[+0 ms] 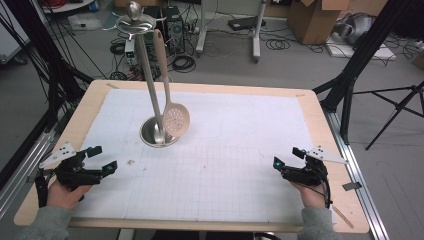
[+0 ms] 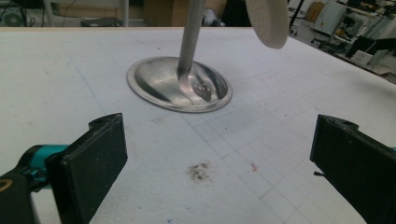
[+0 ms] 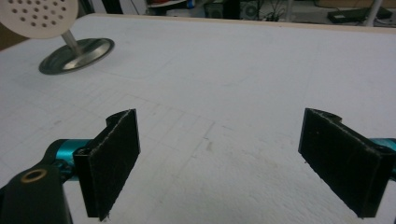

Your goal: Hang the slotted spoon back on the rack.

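Left gripper [image 2: 219, 163] fingers [image 2: 95, 163] spread wide over white table [image 2: 70, 70], round steel base [image 2: 180, 86] with upright pole [image 2: 191, 32] ahead, perforated spoon bowl [image 2: 268, 21] hanging above, dark smudge [image 2: 200, 171] between fingers.

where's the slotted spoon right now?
The slotted spoon hangs from the metal stand, left of centre toward the table's far side in the high view, its perforated bowl just above the stand's round base, nearer the left gripper.

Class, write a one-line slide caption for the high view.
Skimmer hangs on a steel stand; open left gripper, right gripper wait.
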